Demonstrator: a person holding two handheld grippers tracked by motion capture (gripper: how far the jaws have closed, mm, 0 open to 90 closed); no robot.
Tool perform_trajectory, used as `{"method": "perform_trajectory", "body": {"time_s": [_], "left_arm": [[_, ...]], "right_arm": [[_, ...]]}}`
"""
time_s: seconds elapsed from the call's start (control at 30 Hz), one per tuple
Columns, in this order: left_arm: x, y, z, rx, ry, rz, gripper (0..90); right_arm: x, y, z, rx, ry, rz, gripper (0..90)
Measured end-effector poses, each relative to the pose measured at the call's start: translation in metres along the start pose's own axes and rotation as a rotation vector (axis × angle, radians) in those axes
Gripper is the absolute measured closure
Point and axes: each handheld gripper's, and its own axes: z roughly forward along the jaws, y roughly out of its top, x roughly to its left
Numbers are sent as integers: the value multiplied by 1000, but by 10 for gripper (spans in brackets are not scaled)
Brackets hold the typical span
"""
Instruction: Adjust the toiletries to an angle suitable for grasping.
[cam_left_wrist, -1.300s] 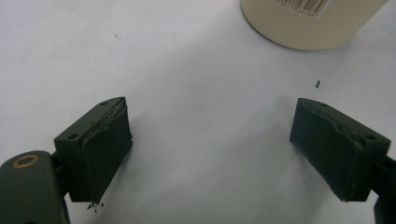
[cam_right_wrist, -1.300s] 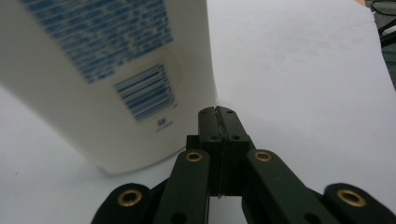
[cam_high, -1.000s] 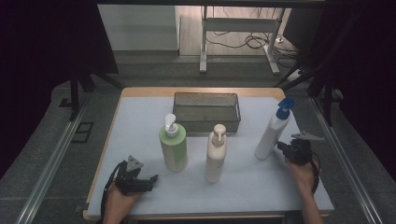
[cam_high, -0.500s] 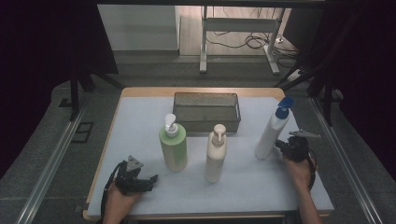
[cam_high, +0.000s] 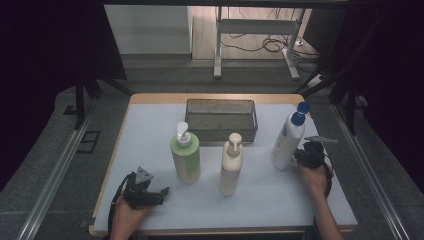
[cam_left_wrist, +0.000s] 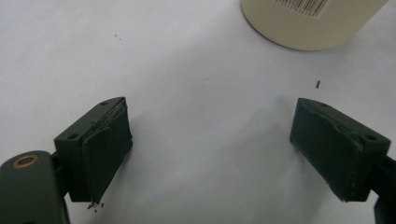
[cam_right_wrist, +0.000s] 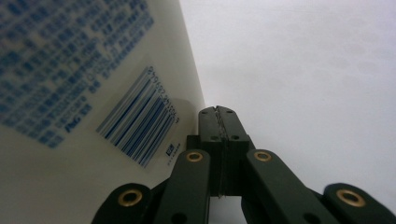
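Left tool (cam_high: 162, 191): yours, near left on the counter (cam_high: 150, 130), spread wide, grasping nothing.
Green bottle (cam_high: 185, 159): upright, left of centre.
Cream bottle (cam_high: 231, 166): upright, centre, well apart from your left tool.
Wire basket (cam_high: 221, 119): far centre.
White bottle (cam_high: 288, 140): upright at right, blue cap; likely rigid, smooth, slippery, top-heavy. Take it low across the body.
Right tool (cam_right_wrist: 217, 111): clenched, grasping nothing, tips at the white bottle's side.
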Motion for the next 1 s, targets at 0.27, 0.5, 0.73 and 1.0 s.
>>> {"method": "perform_trajectory", "body": {"time_s": [0.27, 0.5, 0.73, 1.0], "left_arm": [[0, 0, 0, 0, 0, 0, 121], [0, 0, 0, 0, 0, 0, 121], [0, 0, 0, 0, 0, 0, 121], [0, 0, 0, -1, 0, 0, 121]], "right_arm": [[2, 5, 8, 0, 11, -11, 898], [3, 9, 14, -13, 28, -2, 898], [1, 11, 4, -20, 10, -28, 829], [1, 4, -20, -26, 0, -55, 710]]}}
